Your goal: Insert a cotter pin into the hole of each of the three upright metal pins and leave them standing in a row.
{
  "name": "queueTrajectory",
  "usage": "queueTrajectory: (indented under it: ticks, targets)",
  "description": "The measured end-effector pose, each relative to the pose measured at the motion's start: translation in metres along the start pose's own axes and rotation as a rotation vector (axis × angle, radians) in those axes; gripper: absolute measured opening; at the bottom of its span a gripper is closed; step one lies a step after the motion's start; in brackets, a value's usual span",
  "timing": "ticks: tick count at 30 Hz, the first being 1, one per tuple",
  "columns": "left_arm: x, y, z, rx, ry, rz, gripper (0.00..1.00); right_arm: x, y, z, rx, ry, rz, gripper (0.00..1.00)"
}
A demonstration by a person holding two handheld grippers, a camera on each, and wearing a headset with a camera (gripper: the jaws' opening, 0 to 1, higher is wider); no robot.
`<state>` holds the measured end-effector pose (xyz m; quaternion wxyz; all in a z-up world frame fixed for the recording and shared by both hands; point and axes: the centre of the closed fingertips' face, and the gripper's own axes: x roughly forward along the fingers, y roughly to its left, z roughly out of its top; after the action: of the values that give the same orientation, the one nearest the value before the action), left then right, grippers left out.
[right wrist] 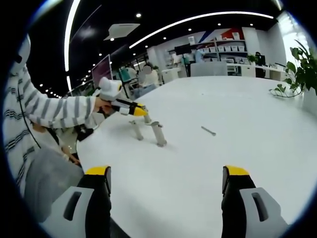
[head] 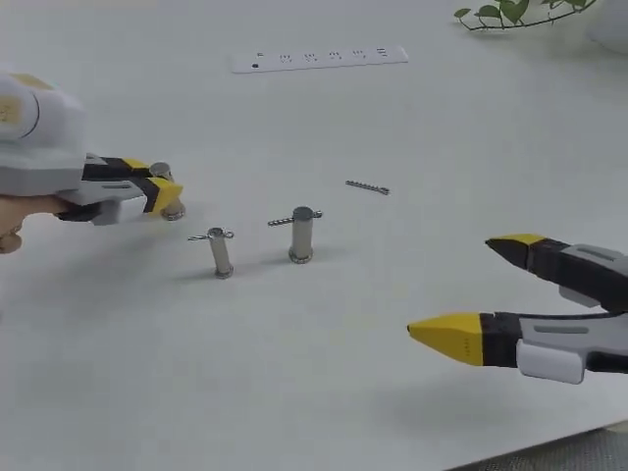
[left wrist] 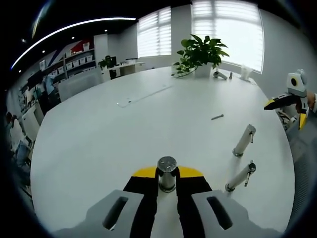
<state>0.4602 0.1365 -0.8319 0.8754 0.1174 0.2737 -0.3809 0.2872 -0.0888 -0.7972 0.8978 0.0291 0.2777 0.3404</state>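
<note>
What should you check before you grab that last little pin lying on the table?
1. Left gripper shut on the third metal pin, pin upright: ok.
2. Third metal pin's hole turned toward the right gripper: cannot tell, the jaws hide it.
3. Right gripper open and empty: ok.
4. Loose cotter pin lying free on the table, nothing touching it: ok.
5. Middle metal pin and end metal pin both pinned and upright: ok.
</note>
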Motion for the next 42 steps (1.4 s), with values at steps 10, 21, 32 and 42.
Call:
queueTrajectory:
  ticks: [10, 21, 32, 42]
  targets:
    - [-0.001, 0.001, -0.001, -0.032, 0.008, 0.031, 0.11, 0.000, 0.001, 0.000, -0.001, 0.001, 0.002, 0.93]
    - [-0.015, -0.005, 0.002, -0.026, 0.009, 0.034, 0.11, 0.001, 0.003, 0.001, -0.005, -0.006, 0.014, 0.93]
    - [-0.055, -0.025, 0.028, -0.011, -0.023, 0.009, 0.11, 0.001, 0.006, -0.003, -0.011, 0.010, 0.021, 0.93]
    - [-0.095, -0.049, 0.056, 0.006, 0.005, 0.020, 0.11, 0.002, 0.008, -0.005, -0.008, 0.015, 0.028, 0.93]
